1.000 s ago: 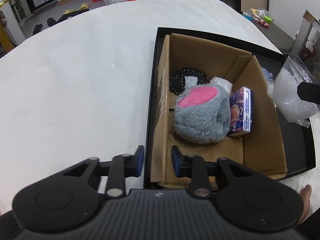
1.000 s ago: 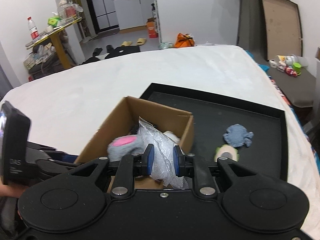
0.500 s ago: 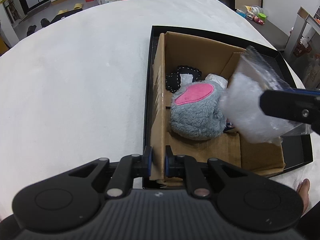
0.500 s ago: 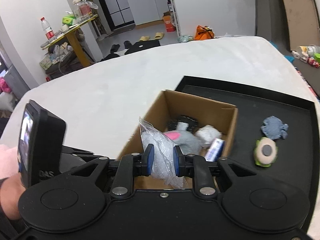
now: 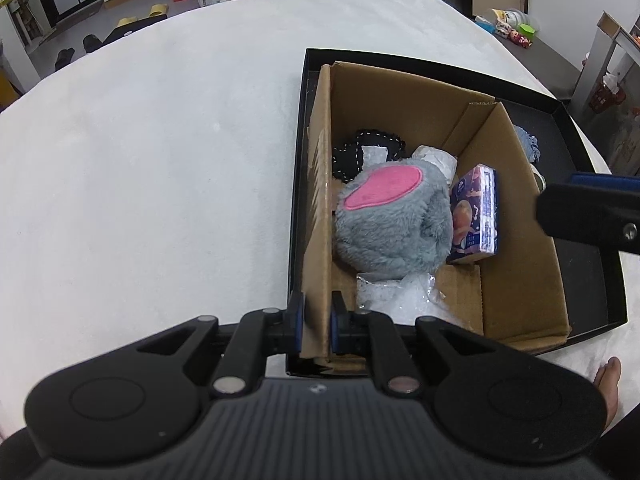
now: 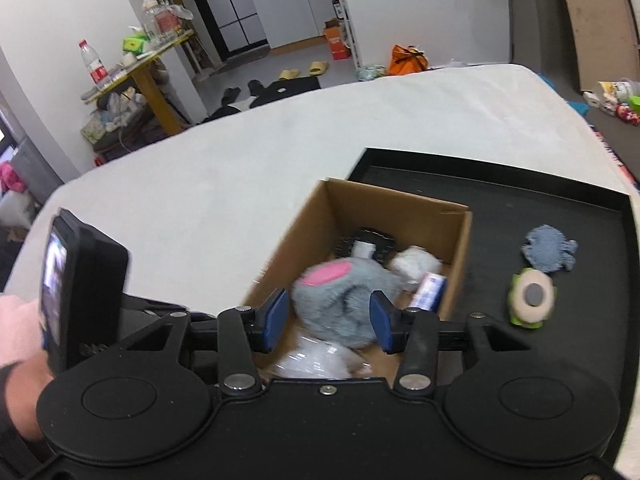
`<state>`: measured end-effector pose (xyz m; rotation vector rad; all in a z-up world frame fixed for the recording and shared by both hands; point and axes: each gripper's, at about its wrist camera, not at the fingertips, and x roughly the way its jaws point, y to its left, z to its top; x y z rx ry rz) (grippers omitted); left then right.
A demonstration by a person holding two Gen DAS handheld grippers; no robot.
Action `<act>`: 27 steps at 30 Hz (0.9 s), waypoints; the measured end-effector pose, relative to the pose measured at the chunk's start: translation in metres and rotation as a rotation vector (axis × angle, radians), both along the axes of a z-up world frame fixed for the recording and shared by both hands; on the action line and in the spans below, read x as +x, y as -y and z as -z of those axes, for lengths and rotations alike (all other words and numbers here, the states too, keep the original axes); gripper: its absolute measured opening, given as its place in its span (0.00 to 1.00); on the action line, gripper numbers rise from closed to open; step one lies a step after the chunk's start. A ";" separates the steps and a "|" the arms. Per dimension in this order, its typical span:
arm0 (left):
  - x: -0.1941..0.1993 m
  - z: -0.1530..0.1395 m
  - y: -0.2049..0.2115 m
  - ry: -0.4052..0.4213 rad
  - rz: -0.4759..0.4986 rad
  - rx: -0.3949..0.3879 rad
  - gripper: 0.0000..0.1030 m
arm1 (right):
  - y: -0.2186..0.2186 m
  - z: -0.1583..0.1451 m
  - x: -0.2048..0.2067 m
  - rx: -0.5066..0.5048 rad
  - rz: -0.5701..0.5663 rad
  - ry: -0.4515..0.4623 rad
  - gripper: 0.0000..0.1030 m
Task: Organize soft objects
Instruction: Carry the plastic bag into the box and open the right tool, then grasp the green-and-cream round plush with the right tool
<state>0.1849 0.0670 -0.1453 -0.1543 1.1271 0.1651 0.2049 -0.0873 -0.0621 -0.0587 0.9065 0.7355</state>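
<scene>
Green toy (image 6: 532, 299) beside cardboard box (image 6: 400, 204)

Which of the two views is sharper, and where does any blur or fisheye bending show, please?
Left wrist: sharp; the grey plush is crisp, though the black tray rim bows. Right wrist: motion-smeared on the same plush and green toy, and the walls curve.

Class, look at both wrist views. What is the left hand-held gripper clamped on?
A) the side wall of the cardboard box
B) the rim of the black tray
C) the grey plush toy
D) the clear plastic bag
A: in the left wrist view the left hand-held gripper has one blue pad on each face of the cardboard box wall, pressed against it.
</scene>
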 end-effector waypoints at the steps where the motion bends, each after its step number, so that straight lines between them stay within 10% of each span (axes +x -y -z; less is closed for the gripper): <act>1: 0.000 0.000 0.001 0.000 -0.001 0.004 0.12 | 0.004 0.001 0.001 -0.010 0.004 0.002 0.45; 20: 0.006 -0.009 0.015 -0.014 -0.014 0.068 0.16 | 0.070 0.022 0.045 -0.078 0.120 0.023 0.50; 27: 0.010 -0.009 0.019 -0.017 -0.028 0.097 0.34 | 0.080 0.040 0.064 -0.100 0.161 0.008 0.50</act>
